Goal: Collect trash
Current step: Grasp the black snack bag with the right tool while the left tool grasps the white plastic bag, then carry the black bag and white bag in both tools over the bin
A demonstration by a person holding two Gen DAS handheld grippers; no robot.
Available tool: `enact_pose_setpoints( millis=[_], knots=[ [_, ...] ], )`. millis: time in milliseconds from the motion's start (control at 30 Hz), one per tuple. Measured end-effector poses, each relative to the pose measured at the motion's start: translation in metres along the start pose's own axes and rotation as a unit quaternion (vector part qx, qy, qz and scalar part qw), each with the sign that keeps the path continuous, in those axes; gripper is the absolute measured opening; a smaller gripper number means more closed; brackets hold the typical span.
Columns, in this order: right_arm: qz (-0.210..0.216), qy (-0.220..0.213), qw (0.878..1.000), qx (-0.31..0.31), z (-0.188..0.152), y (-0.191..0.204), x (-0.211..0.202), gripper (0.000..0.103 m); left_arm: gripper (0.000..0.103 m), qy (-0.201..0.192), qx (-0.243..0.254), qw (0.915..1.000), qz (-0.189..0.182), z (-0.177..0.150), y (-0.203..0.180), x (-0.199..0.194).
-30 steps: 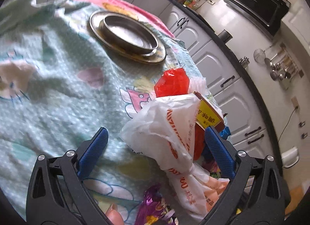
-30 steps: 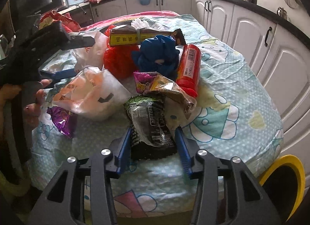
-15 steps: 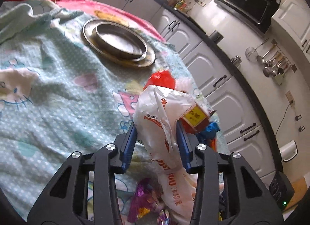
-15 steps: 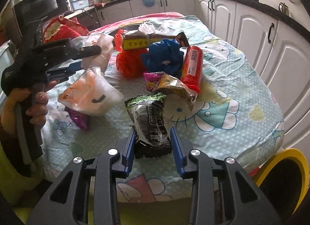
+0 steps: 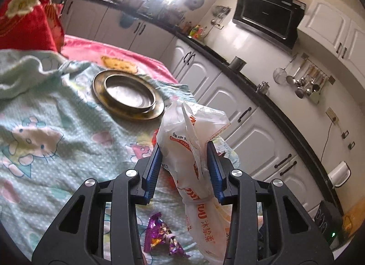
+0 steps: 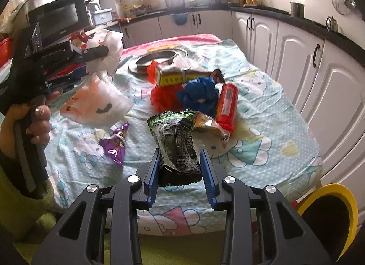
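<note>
L gripper (image 5: 184, 148) pinches white bag (image 5: 194, 142), orange print "沐挚柔", frame center; R gripper (image 6: 179, 159) clamps dark snack pack (image 6: 175, 142), text unreadable.

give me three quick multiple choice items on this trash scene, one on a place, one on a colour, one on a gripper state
1. Where is the metal dish?
A. far end of the table
B. on the counter
C. in the bin

2. What colour is the crumpled wrapper on the cloth below the white plastic bag?
A. yellow
B. purple
C. white

3. What is the right gripper doing?
A. hanging open
B. shut on nothing
C. shut on the green and black packet

Answers: 1 A, it sits behind the trash pile. 2 B, shiny purple foil. 3 C, both pads press the packet.
</note>
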State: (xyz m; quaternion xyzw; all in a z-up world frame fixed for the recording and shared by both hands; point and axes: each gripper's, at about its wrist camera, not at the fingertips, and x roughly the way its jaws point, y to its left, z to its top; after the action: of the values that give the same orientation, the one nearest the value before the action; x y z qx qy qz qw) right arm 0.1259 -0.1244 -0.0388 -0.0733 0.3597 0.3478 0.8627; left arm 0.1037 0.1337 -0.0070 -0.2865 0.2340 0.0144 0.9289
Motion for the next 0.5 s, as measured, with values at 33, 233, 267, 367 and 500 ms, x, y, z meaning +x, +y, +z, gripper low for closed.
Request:
enact_pose_setpoints(
  millis=[33,233,267,367,500],
  knots=[
    [-0.001,-0.004,1.000,0.001,0.001,-0.001,-0.003,0.032,0.031,-0.002,0.005,1.0000,0.000,0.000,-0.002,-0.001],
    [-0.010,-0.035,0.999,0.013,0.006,-0.010,-0.026,0.032,0.031,-0.009,0.034,0.9993,-0.008,-0.003,-0.021,-0.011],
    [-0.012,-0.038,0.999,0.016,0.007,-0.012,-0.029,0.032,0.031,-0.011,0.040,0.9991,-0.008,-0.003,-0.026,-0.012],
    [-0.016,-0.049,0.998,0.027,0.006,-0.019,-0.038,0.032,0.031,-0.012,0.052,0.9985,-0.013,-0.006,-0.035,-0.015],
    [-0.025,-0.061,0.997,0.040,0.004,-0.030,-0.052,0.032,0.031,-0.010,0.067,0.9975,-0.020,-0.010,-0.049,-0.015]
  ],
)
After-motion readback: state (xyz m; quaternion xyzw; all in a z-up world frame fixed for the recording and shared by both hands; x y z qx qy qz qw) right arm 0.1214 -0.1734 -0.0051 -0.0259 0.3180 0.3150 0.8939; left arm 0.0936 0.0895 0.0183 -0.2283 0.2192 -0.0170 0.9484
